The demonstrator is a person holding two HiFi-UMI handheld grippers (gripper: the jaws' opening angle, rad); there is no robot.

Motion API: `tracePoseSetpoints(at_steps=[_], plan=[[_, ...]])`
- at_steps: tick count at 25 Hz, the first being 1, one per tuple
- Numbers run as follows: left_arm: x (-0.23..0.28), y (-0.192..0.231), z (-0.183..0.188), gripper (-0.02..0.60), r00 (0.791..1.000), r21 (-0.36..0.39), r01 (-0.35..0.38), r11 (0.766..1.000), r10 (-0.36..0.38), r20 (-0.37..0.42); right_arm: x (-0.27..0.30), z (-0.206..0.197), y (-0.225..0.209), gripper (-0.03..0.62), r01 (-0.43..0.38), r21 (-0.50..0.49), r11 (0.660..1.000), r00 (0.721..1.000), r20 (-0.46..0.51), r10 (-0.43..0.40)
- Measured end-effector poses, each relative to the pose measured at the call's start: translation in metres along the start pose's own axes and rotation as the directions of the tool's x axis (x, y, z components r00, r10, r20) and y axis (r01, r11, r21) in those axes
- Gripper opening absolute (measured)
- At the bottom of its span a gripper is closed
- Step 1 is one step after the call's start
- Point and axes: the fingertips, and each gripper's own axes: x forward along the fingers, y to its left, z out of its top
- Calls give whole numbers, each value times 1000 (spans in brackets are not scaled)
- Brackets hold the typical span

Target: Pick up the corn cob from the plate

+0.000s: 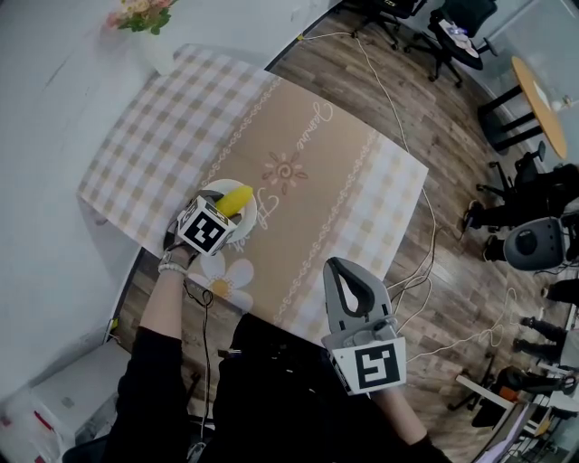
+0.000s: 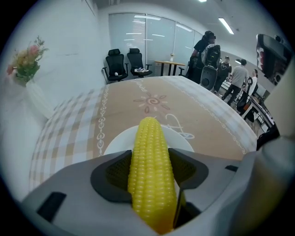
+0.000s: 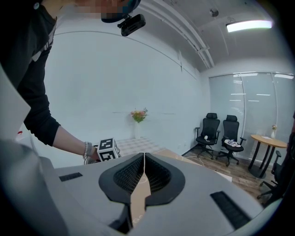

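A yellow corn cob [image 2: 150, 175] lies lengthwise between the jaws of my left gripper [image 2: 150, 159], and both dark pads press on its sides. Its far end points out over the white plate [image 2: 116, 140]. In the head view the corn cob [image 1: 237, 201] shows just beyond the left gripper [image 1: 223, 217] and its marker cube, above the plate [image 1: 254, 215] near the table's front left. Whether the cob still rests on the plate I cannot tell. My right gripper [image 1: 336, 266] hangs over the table's front edge, shut, its jaw tips touching with nothing between them [image 3: 144, 155].
The table wears a checked and beige cloth [image 1: 298, 172]. A vase of flowers [image 1: 145, 20] stands at its far left corner by the wall. Office chairs [image 1: 452, 32], a round side table [image 1: 538, 99] and cables [image 1: 398, 136] are on the wooden floor to the right.
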Motion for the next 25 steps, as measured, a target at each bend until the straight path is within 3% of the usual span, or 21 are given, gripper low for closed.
tracePoseSetpoints(at_steps=[5,17,25], plan=[[-4,-1,1,259,999,13,-36,999,36,-8,0,5,1,43,-3,-10,1000,1000,12,3],[-44,2,20,259,991,-74,-53,996,61,121,4,16,7,43,8,-14,1000,999,53,-7],[-80,-17,29,258,982,-69,-78,995,88,165,0,24,14,43,-15,-29,999,996,89,18]])
